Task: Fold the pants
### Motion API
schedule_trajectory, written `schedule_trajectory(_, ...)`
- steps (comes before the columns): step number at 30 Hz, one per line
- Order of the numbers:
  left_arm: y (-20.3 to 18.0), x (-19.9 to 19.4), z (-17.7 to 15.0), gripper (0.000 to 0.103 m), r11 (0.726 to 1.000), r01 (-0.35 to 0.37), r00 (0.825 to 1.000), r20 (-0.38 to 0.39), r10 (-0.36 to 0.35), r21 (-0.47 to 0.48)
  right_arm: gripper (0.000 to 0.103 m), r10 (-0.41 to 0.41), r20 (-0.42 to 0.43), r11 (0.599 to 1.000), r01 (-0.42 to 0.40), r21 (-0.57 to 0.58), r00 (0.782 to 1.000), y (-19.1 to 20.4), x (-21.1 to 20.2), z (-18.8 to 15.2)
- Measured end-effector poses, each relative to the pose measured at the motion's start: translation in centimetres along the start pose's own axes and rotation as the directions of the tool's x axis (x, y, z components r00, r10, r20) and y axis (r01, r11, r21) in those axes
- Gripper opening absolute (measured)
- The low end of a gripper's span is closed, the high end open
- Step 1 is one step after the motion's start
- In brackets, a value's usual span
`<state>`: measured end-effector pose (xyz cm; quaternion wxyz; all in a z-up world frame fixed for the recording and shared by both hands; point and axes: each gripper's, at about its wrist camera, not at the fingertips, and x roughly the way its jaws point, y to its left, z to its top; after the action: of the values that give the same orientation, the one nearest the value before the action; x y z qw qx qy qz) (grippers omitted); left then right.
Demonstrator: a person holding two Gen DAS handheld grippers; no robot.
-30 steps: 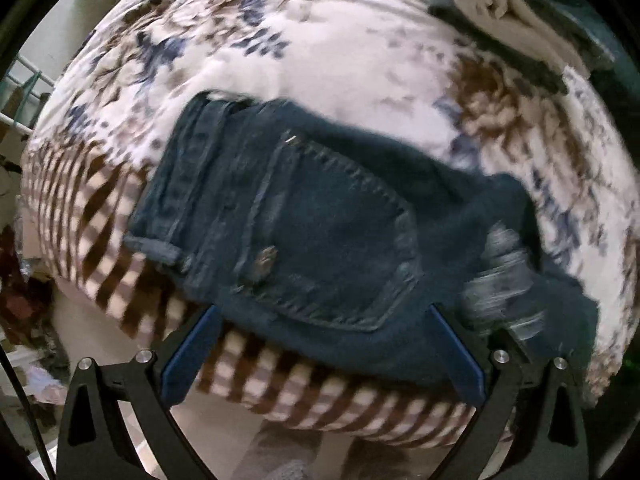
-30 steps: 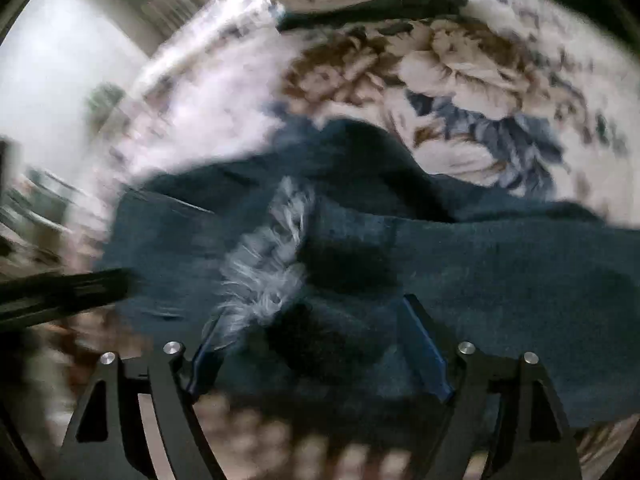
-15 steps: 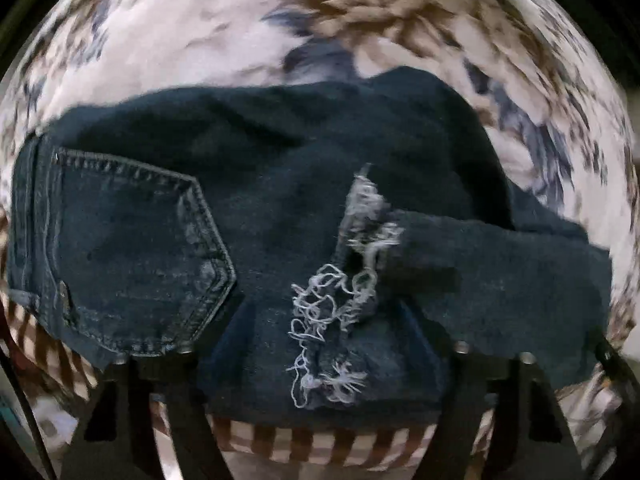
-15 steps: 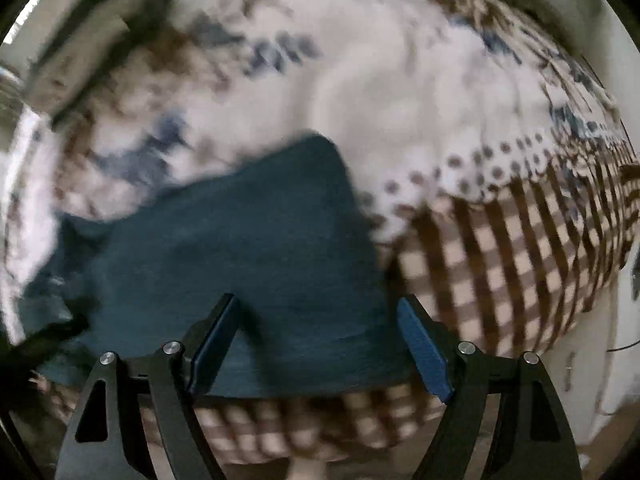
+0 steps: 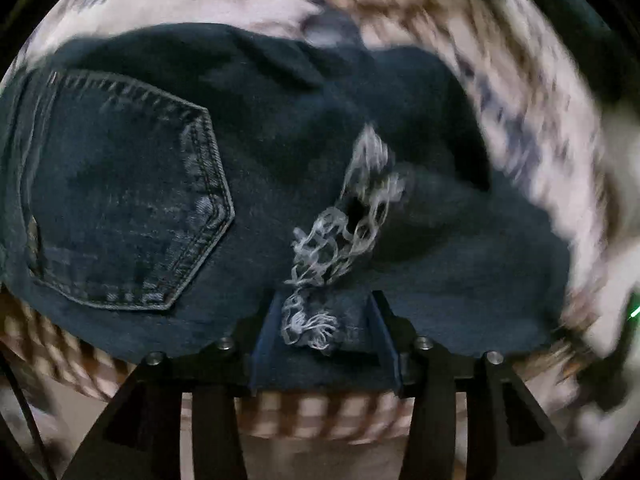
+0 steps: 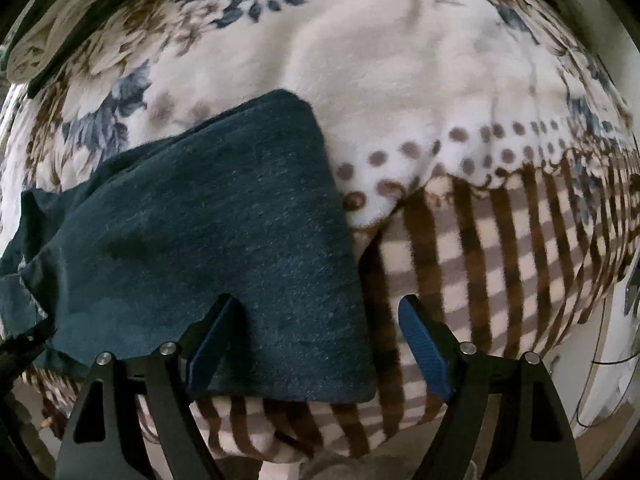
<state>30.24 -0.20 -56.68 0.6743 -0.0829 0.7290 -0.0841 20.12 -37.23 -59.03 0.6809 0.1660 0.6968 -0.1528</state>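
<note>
Dark blue denim pants [image 5: 160,200] lie folded on a floral blanket, back pocket at the left and a frayed white hem [image 5: 340,232] laid over the middle. My left gripper [image 5: 324,320] points down at the near edge by that hem. Its jaws are closing, with denim and frayed threads between the pads, and a firm pinch does not show. In the right wrist view the pants' folded end [image 6: 220,220] reaches the bed's edge. My right gripper [image 6: 318,304] hovers open over its right corner, one finger above denim and the other above the plaid border.
The blanket [image 6: 400,60] is cream with blue and brown flowers, a dotted band and a brown plaid border [image 6: 500,260] that hangs over the bed's edge. Folded clothes [image 6: 36,48] sit at the far left corner. Floor and a cable [image 6: 596,360] show at the lower right.
The left view slid from the waistband and pocket to the frayed hem, and its jaws narrowed around the denim. The right gripper swept from the frayed hem to the folded end, jaws still wide.
</note>
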Motion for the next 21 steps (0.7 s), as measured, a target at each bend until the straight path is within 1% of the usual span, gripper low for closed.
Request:
schedule_trajectory(2,-0.8,0.3,-0.6,0.045,0.997,-0.056,0.998,0.016,0.055,0.057,0.084,0.000,-0.009,1.000,0.000,-0.003,1.000,0.4,0.3,0.2)
schedule_trajectory(4,-0.8,-0.6,-0.8,0.045,0.998,-0.047,0.998,0.032,0.046,0.039,0.084,-0.010,-0.015,1.000,0.010,-0.008,1.000,0.7,0.3,0.4)
schedule_trajectory(5,-0.5,-1.5,-0.9,0.045,1.000,-0.029,0.998,0.056,0.028,0.011,0.084,-0.016,-0.010,1.000,0.016,-0.010,1.000,1.2,-0.1,0.1)
schedule_trajectory(6,0.2,-3.0,-1.1,0.045,0.999,0.012,0.994,0.107,-0.008,-0.034,0.084,-0.008,-0.004,1.000,0.008,-0.013,1.000,1.5,-0.5,0.1)
schedule_trajectory(7,1.4,-4.8,-1.5,0.045,0.993,0.071,0.983,0.174,-0.054,-0.092,0.084,0.005,0.006,1.000,-0.005,-0.018,1.000,2.1,-1.2,0.0)
schedule_trajectory(8,2.6,-6.1,-1.9,0.047,0.983,0.115,0.972,0.222,-0.082,-0.141,0.084,0.011,0.016,1.000,-0.011,-0.023,1.000,2.7,-1.7,0.0)
schedule_trajectory(9,4.6,-7.7,-2.5,0.056,0.959,0.181,0.951,0.287,-0.114,-0.217,0.086,0.017,0.029,0.999,-0.017,-0.028,0.999,3.4,-2.3,0.0)
schedule_trajectory(10,6.2,-8.5,-3.1,0.080,0.936,0.226,0.938,0.320,-0.134,-0.271,0.085,0.029,0.039,0.999,-0.028,-0.033,0.999,4.5,-3.0,0.0)
schedule_trajectory(11,8.2,-9.1,-3.8,0.090,0.900,0.274,0.924,0.352,-0.148,-0.340,0.085,0.043,0.042,0.999,-0.042,-0.034,0.998,5.2,-3.4,-0.1)
schedule_trajectory(12,10.2,-9.3,-4.1,0.093,0.863,0.306,0.914,0.378,-0.147,-0.402,0.085,0.060,0.041,0.998,-0.059,-0.033,0.997,6.1,-3.8,-0.1)
schedule_trajectory(13,13.4,-9.5,-5.5,0.093,0.809,0.330,0.903,0.412,-0.121,-0.486,0.085,0.075,0.036,0.997,-0.074,-0.034,0.996,7.1,-4.0,0.0)
schedule_trajectory(14,15.9,-9.5,-6.6,0.093,0.749,0.345,0.894,0.441,-0.079,-0.566,0.085,0.087,0.028,0.995,-0.086,-0.040,0.996,8.3,-4.1,0.0)
schedule_trajectory(15,17.9,-9.0,-7.2,0.093,0.698,0.368,0.886,0.460,-0.062,-0.615,0.085,0.095,0.019,0.994,-0.094,-0.054,0.995,9.7,-4.1,0.2)
schedule_trajectory(16,19.4,-8.5,-7.6,0.093,0.655,0.384,0.883,0.467,-0.053,-0.651,0.085,0.097,0.013,0.993,-0.096,-0.074,0.995,11.0,-4.0,0.3)
schedule_trajectory(17,20.6,-7.6,-7.7,0.091,0.611,0.405,0.877,0.477,-0.050,-0.680,0.085,0.096,0.012,0.991,-0.094,-0.092,0.995,12.7,-4.5,0.2)
schedule_trajectory(18,22.6,-6.5,-8.1,0.091,0.543,0.455,0.861,0.505,-0.066,-0.705,0.085,0.095,0.010,0.989,-0.093,-0.114,0.995,14.0,-4.6,0.3)
schedule_trajectory(19,22.9,-5.3,-8.1,0.091,0.505,0.486,0.849,0.523,-0.078,-0.714,0.085,0.095,0.011,0.987,-0.093,-0.131,0.995,15.3,-4.7,0.0)
schedule_trajectory(20,23.8,-4.3,-8.0,0.088,0.459,0.534,0.825,0.557,-0.098,-0.710,0.085,0.093,0.012,0.984,-0.090,-0.154,0.996,16.6,-4.7,0.0)
schedule_trajectory(21,24.0,-4.1,-7.4,0.073,0.443,0.556,0.811,0.576,-0.103,-0.703,0.085,0.088,0.013,0.981,-0.084,-0.174,0.996,17.6,-4.8,0.1)
